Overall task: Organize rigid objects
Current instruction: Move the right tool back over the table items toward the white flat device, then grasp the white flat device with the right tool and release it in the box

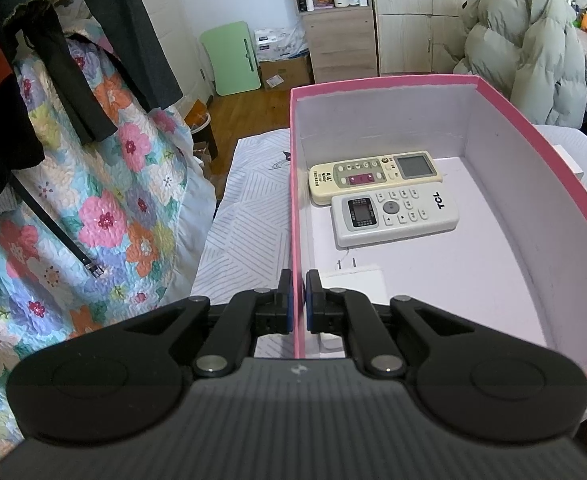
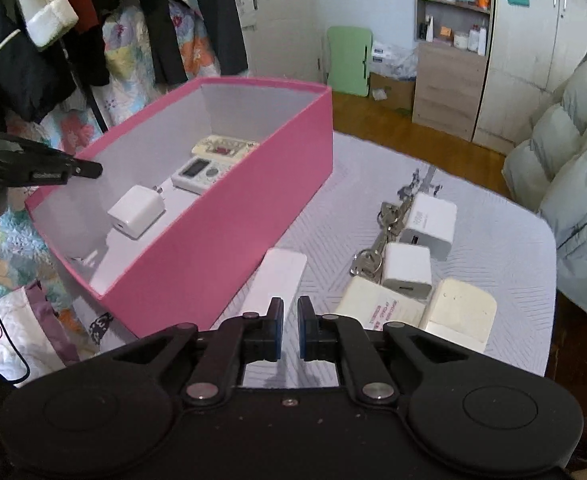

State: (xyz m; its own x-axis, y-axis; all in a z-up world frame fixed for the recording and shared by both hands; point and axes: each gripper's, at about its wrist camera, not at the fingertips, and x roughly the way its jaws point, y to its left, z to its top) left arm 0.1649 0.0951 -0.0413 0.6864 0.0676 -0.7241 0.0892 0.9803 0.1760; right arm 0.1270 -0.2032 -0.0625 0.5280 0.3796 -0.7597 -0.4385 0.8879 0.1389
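Two remotes lie side by side inside the pink box point(image 1: 533, 148): a cream remote point(image 1: 375, 175) at the far end and a white TCL remote point(image 1: 395, 214) just nearer. A white charger point(image 1: 355, 280) rests on the box floor, right beside the left gripper point(image 1: 299, 300), whose jaws straddle and pinch the box's left wall (one finger inside, one outside). The right gripper point(image 2: 290, 326) hovers over the table point(image 2: 505, 264) outside the box, jaws nearly pressed together and holding nothing; a flat white block point(image 2: 281, 276) lies just ahead of them. Three more chargers point(image 2: 407, 270) and some keys point(image 2: 373, 254) sit to the right.
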